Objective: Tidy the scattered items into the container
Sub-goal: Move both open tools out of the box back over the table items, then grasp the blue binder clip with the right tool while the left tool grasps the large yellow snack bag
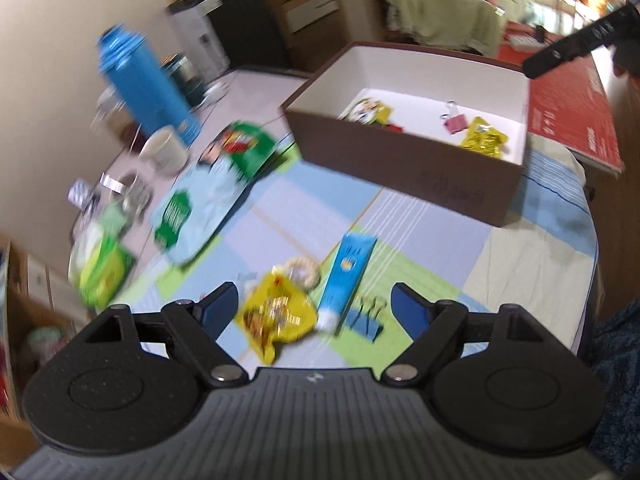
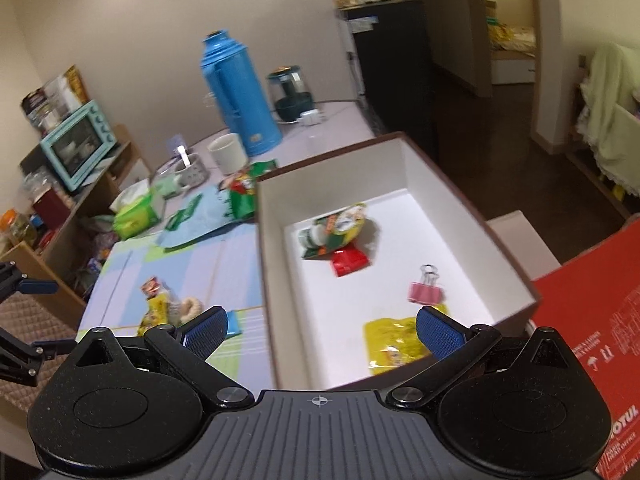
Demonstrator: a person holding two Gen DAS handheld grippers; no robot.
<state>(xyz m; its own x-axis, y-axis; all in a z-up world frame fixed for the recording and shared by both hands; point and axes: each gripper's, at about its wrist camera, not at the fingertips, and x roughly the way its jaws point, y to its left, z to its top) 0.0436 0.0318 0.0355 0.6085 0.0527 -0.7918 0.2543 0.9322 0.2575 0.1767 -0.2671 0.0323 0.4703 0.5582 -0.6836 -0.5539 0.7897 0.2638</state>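
Below my left gripper [image 1: 314, 306], jaws spread and empty, lie a yellow snack packet [image 1: 276, 316], a blue tube [image 1: 346, 280] and a blue binder clip [image 1: 366, 318] on the tablecloth [image 1: 420, 240]. My right gripper [image 2: 322, 330], also spread and empty, hangs over the brown box [image 2: 404, 160], which holds a pink binder clip [image 2: 426, 290] and snack packets.

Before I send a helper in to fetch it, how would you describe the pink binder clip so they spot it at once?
Find the brown box with white inside walls on the table. On its floor lies the pink clip with silver wire handles, just beyond a yellow packet. It is the only clip in the box; the blue clip lies outside on the cloth.
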